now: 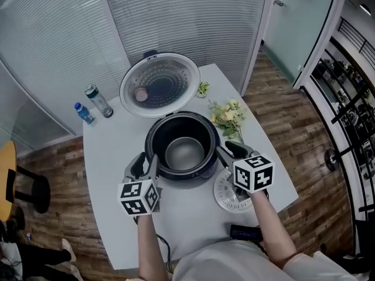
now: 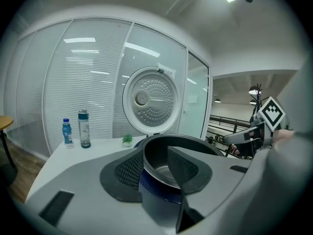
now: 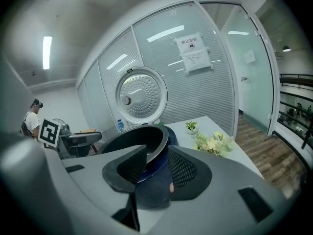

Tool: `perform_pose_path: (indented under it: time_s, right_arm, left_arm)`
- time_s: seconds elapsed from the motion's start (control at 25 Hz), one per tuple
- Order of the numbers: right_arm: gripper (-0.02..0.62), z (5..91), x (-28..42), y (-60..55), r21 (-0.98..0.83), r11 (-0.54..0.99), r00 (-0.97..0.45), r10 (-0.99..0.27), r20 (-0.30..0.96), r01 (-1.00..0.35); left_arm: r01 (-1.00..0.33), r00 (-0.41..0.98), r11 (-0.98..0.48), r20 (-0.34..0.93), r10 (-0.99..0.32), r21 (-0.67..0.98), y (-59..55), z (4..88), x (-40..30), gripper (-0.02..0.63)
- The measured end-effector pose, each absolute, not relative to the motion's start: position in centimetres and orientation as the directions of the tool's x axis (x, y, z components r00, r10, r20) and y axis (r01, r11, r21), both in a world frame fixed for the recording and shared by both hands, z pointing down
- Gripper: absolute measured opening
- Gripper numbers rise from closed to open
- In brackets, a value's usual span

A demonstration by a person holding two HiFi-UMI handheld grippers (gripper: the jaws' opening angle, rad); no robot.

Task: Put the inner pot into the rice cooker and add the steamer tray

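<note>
A: While my left claw [image 1: 146, 163] and right claw [image 1: 232, 150] stand half open, gripping nothing, inner pot [image 1: 184, 152] sits in the rice cooker [image 1: 181, 178].
B: Steamer tray [image 1: 224, 196]?
A: Near right. Looks light, stiff; I'd pinch its rim.

A white table [image 1: 117, 157] stands on a wooden floor [image 1: 293, 127] before a blind-covered glass wall [image 1: 176, 16]; at its far left, 2 bottles stand side by side, a small blue-capped bottle [image 1: 84, 113] and a taller dark-capped bottle [image 1: 99, 100]; a tiny green plant [image 1: 203, 88] and pale flowers [image 1: 228, 117] sit toward the right; a black flat device [image 1: 246, 233] lies at the near edge.
</note>
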State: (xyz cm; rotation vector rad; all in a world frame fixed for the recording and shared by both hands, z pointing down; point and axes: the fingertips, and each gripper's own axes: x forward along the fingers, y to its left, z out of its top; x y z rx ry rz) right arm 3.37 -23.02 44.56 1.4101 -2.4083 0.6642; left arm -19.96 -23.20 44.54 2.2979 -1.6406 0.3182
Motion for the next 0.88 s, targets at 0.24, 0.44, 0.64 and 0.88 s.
perform_pose_path:
  time_s: [0.24,0.44,0.64,0.88]
  right_arm:
    - [0.135,44.6,4.1,-19.0,-0.261,0.409,-0.485,-0.752,0.447,-0.874]
    - [0.135,44.2,4.5,-15.6,-0.263,0.403,-0.481,-0.758,0.441,-0.877]
    - [0.135,44.2,4.8,-12.5,-0.263,0.398,-0.477,-0.761,0.44,-0.879]
    - [0.135,44.9,4.7,-9.8,-0.278,0.398,-0.484,-0.757,0.44,-0.875]
  left_arm:
    - [-0.927,0.369,-0.325,0.314,-0.875,0.184,-18.9,43.7,-18.6,0.15]
    - [-0.917,0.393,-0.344,0.292,-0.872,0.204,-15.4,42.8,-17.6,0.15]
    - [-0.911,0.405,-0.358,0.278,-0.871,0.207,-12.2,42.0,-17.1,0.152]
    - [-0.914,0.397,-0.355,0.261,-0.88,0.195,-8.4,41.0,-16.9,0.152]
